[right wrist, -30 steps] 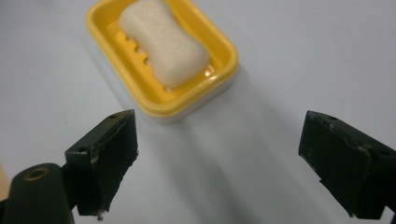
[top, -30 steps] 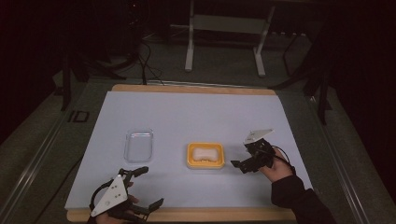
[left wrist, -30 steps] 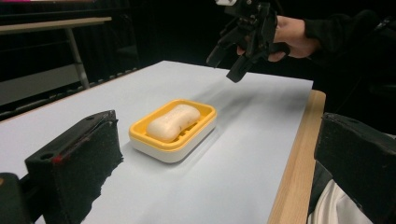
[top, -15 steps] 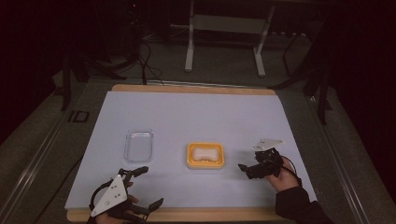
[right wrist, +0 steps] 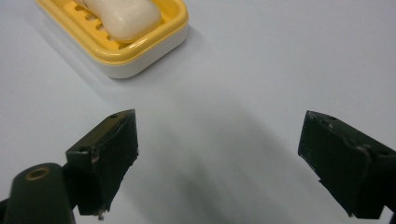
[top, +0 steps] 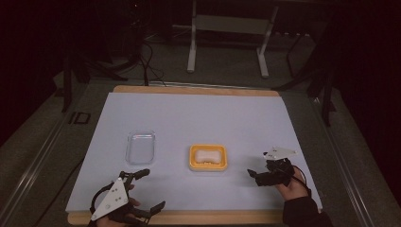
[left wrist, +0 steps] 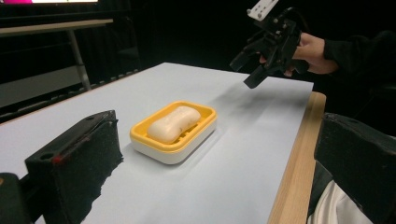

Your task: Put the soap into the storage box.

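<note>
A yellow soap dish (top: 208,165) holding a white bar of soap (top: 208,155) sits at the middle of the white table top. In the left gripper view the soap dish (left wrist: 140,133) and soap (left wrist: 173,122) lie ahead between the wide-apart jaws of my left gripper (left wrist: 217,163). That left gripper (top: 150,189) rests open near the front edge, left of the dish. My right gripper (top: 256,177) hovers open to the right of the dish, empty. The right gripper (right wrist: 224,156) looks down on bare table, with the soap dish (right wrist: 140,46) just beyond its left jaw.
A clear plastic tray (top: 141,146) lies left of the soap dish. The wooden table edge (top: 198,217) runs along the front. Metal stand legs (top: 191,52) rise on the floor behind the table.
My right gripper has drawn back from beside the dish toward the front right and dropped lower. The left gripper and the soap dish have stayed put.
</note>
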Available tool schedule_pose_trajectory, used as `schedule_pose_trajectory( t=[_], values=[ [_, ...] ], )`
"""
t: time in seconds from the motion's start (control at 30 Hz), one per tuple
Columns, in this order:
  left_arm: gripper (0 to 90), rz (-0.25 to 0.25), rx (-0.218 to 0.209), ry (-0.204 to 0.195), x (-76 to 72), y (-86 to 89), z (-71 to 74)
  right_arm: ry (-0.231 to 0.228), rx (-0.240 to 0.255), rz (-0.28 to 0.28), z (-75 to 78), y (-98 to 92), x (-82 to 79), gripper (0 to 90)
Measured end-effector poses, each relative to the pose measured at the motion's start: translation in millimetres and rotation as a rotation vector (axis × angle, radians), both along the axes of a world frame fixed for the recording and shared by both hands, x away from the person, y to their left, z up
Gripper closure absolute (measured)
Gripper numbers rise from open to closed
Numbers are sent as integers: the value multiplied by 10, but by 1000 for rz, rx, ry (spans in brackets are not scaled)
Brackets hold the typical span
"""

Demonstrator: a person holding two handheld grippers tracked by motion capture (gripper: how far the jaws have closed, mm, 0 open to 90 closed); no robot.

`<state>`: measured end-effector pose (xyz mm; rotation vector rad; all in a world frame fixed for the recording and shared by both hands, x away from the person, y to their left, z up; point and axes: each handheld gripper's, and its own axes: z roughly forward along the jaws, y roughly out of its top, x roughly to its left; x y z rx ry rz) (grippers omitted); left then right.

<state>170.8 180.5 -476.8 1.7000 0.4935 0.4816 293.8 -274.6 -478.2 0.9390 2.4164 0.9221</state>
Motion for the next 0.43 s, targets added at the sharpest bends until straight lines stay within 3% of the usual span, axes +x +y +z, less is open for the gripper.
schedule_pose_trajectory(
  t=[0.1, 0.43],
  values=[
    [7, 1, 2, 1, 2, 0, 0, 5, 21, -12, -25, -39, -25, 128],
    [7, -5, 0, 3, -3, -8, -2, 27, 15, -8, -97, -23, -11, 129]
  ],
)
